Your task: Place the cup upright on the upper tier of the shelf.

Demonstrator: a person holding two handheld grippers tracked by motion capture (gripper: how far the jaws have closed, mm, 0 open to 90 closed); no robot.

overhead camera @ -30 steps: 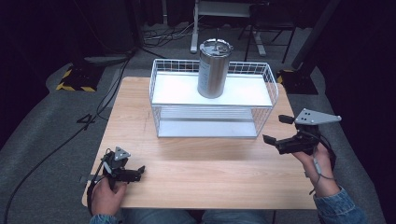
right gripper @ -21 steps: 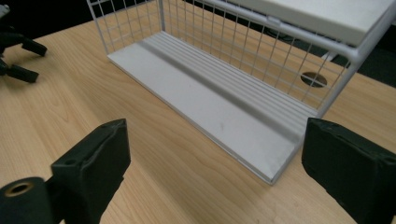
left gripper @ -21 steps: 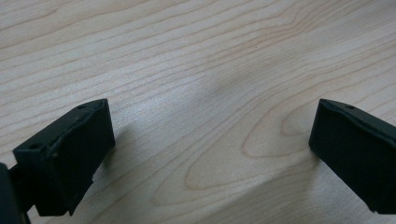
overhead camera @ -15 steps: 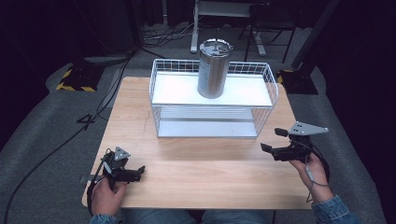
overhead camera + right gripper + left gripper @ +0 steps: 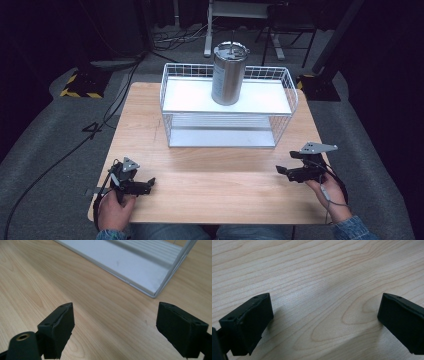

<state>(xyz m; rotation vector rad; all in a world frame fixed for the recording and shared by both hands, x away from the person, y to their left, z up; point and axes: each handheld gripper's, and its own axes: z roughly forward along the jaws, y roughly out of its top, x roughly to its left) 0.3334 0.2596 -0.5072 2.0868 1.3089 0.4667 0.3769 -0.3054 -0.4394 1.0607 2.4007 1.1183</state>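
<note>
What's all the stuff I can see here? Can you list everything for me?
table: one, light wood, centre of the room
wire rack: one, white, two shelves, at the table's far side
canister: one, silver metal, upright on the rack's upper shelf
striped base: one, yellow and black, on the floor at far left
cable: one, black, across the grey floor at left
left gripper: one, black, low over the table's near left, jaws apart, nothing between them
right gripper: one, black, near right, jaws apart, nothing between them
hands: two, one holding each gripper
</note>
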